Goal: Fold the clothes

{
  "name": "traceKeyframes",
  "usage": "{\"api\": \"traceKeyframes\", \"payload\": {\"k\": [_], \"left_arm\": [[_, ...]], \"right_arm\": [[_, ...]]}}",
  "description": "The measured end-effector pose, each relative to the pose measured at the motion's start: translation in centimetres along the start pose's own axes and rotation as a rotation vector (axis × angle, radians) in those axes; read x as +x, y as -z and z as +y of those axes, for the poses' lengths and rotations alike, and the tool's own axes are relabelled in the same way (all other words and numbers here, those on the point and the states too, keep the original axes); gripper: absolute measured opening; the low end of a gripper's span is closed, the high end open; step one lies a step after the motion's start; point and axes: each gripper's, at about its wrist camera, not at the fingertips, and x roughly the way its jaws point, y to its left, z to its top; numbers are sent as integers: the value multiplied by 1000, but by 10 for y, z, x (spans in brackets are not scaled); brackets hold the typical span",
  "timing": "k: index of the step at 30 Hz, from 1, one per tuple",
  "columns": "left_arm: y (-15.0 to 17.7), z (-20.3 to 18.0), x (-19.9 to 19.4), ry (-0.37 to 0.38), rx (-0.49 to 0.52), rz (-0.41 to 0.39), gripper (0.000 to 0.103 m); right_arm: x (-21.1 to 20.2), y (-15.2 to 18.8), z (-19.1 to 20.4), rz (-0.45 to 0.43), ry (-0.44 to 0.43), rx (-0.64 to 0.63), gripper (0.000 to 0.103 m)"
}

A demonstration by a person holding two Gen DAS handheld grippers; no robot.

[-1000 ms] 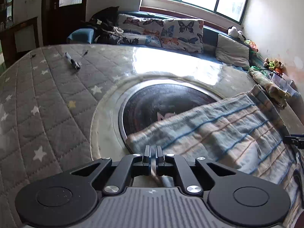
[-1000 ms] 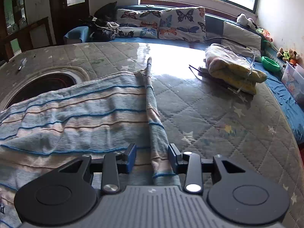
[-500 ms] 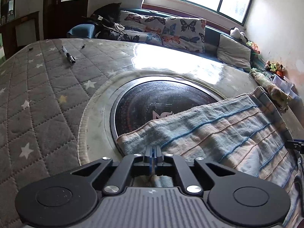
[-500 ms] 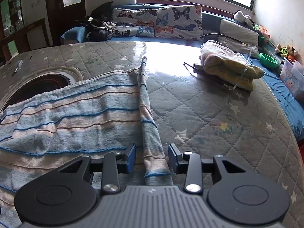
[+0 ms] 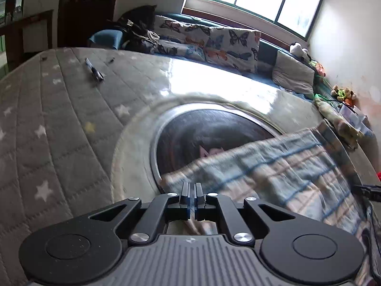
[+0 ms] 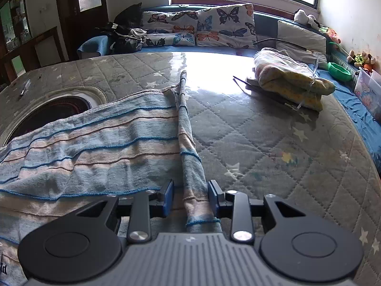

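Note:
A blue and beige striped cloth (image 6: 95, 143) lies spread over the grey quilted table cover (image 6: 262, 131). Its right edge is gathered into a narrow strip (image 6: 188, 147). This strip runs between the jaws of my right gripper (image 6: 190, 188), which are closing but still stand apart from it on the left side. In the left wrist view the same cloth (image 5: 273, 166) is blurred and reaches up to my left gripper (image 5: 191, 187). That gripper pinches the cloth's left corner; its jaws are opening and show only a thin slit.
A round dark plate (image 5: 214, 138) is set into the table left of the cloth. A pen (image 5: 95, 72) lies at the far left. A folded yellow bundle (image 6: 290, 78) sits on hangers at the back right. A sofa with butterfly cushions (image 6: 214, 28) lines the far side.
The right jaws have narrowed a little around the strip. In the left view the cloth corner has shifted with the gripper and is now blurred, and a thin slit shows between the left pads.

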Motion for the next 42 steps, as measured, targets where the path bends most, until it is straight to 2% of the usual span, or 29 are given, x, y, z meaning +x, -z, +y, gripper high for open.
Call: {"api": "traceKeyframes", "payload": {"k": [1, 3, 8, 15, 20, 21, 24, 27, 36, 42], "left_arm": [[1, -1, 1, -4, -4, 3, 26], [3, -5, 3, -15, -3, -1, 42], [0, -10, 7, -48, -9, -12, 42], [2, -7, 3, -119, -65, -48, 42], [3, -6, 6, -130, -66, -52, 39], [2, -7, 7, -135, -69, -53, 36], [1, -8, 11, -154, -65, -51, 11], [0, -7, 12, -150, -60, -51, 2], [-41, 6, 1, -196, -5, -162, 1], [-72, 12, 23, -239, 75, -167, 1]], "right_arm": [[0, 0, 1, 0, 1, -2, 31], [-1, 0, 1, 0, 1, -4, 32], [-1, 0, 0, -1, -3, -5, 32], [-1, 0, -1, -7, -9, -3, 32], [0, 1, -1, -10, -11, -5, 33], [0, 1, -2, -11, -12, -4, 33], [0, 1, -2, -13, -13, -2, 33], [0, 0, -1, -15, -11, -1, 33], [4, -7, 4, -18, -26, -6, 33], [17, -21, 13, -20, -37, 0, 33]]}}
